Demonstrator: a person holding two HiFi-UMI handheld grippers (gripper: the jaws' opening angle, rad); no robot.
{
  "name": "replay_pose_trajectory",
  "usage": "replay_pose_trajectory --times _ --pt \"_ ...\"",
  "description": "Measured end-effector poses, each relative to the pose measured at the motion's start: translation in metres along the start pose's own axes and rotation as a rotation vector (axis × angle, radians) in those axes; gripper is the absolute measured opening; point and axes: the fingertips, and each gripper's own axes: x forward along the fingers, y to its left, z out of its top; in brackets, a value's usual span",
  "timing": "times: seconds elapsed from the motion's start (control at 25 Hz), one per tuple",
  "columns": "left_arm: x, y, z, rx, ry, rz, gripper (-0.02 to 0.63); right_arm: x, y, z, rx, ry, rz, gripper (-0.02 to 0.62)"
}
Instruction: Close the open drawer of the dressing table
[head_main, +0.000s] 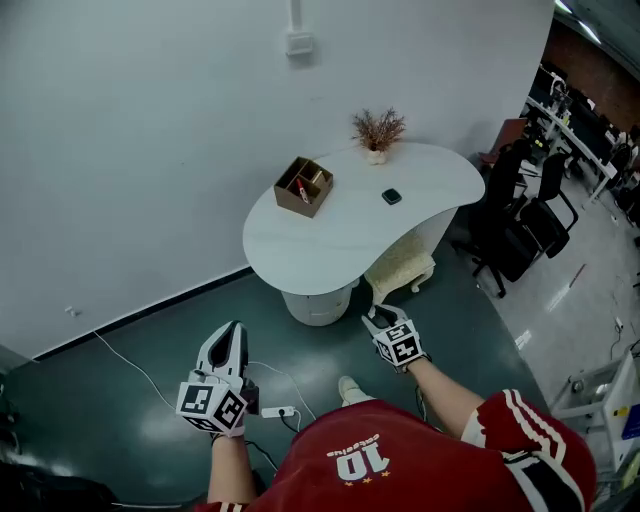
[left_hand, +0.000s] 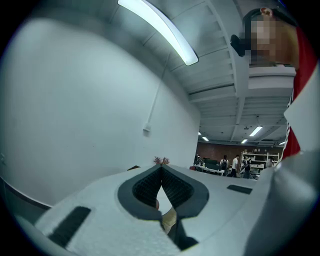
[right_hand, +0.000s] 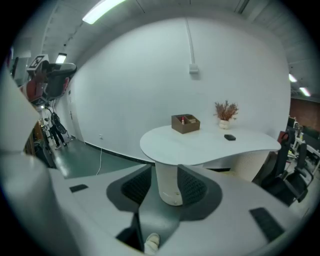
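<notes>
The white curved dressing table (head_main: 345, 240) stands against the wall on a round pedestal (head_main: 318, 303). A cream textured piece (head_main: 400, 268) juts out from under its near edge; I cannot tell whether it is a drawer or a stool. My left gripper (head_main: 232, 332) hovers over the green floor, left of the pedestal and well short of it, fingertips touching and nothing between them (left_hand: 161, 168). My right gripper (head_main: 376, 314) is just in front of the cream piece. It stands open (right_hand: 164, 170), and the distant pedestal (right_hand: 167, 182) shows through the gap.
On the table are a brown box (head_main: 304, 186), a dried plant in a pot (head_main: 378, 130) and a small dark object (head_main: 392, 197). Black office chairs (head_main: 520, 230) crowd the right. A white cable (head_main: 130, 365) and a power strip (head_main: 278, 411) lie on the floor.
</notes>
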Motion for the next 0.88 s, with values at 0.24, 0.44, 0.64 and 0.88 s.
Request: replay_pose_trajectory --times 0.24,0.44,0.64,0.88 --pt "-0.023 -0.016 0.027 0.083 -0.036 -0.047 0.005 -0.056 0.017 0.062 -0.035 -0.134 -0.035 0.153" --pt "-0.039 -0.032 0.037 0.068 -0.068 -0.091 0.005 -0.109 0.04 0.11 -0.029 -0.249 -0.042 0.153" --pt "-0.052 -0.044 0.046 0.067 -0.094 -0.115 0.005 -0.165 0.063 0.153 -0.051 -0.372 -0.054 0.153" --pt "-0.06 -0.062 0.053 0.095 -0.121 -0.164 0.005 -0.221 0.083 0.193 -0.064 -0.516 -0.08 0.147"
